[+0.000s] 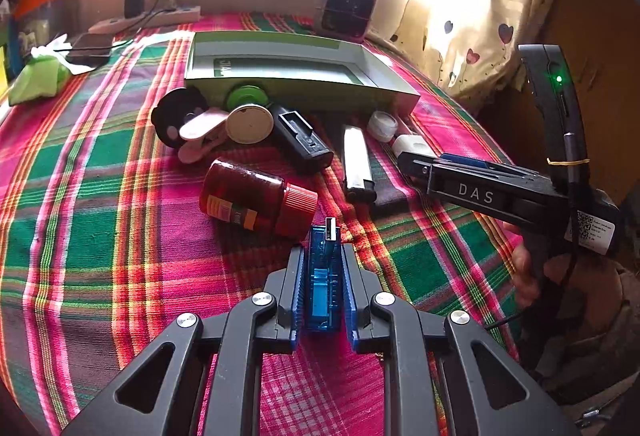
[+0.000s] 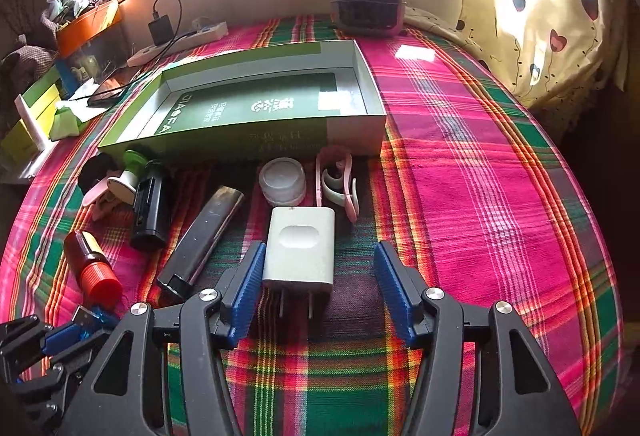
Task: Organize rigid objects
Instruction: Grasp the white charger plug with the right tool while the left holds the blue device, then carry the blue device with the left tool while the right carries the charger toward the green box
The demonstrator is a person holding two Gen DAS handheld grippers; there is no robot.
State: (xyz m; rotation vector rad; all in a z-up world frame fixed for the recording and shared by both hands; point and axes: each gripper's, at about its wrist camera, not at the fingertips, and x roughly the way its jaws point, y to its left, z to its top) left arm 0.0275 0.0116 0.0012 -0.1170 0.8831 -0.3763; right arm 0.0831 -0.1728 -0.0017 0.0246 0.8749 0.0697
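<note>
Clamping the blue USB dongle between its pads, the left gripper holds it lengthwise along the fingers, metal plug pointing ahead toward the red-capped bottle, which lies on its side on the plaid tabletop. The right gripper stands wide apart around the white charger, whose prongs point back toward the camera and whose long axis runs away toward the green box. The box floor reads "DIAOFA" in part; the right gripper's side shows "DAS" in the left view.
</note>
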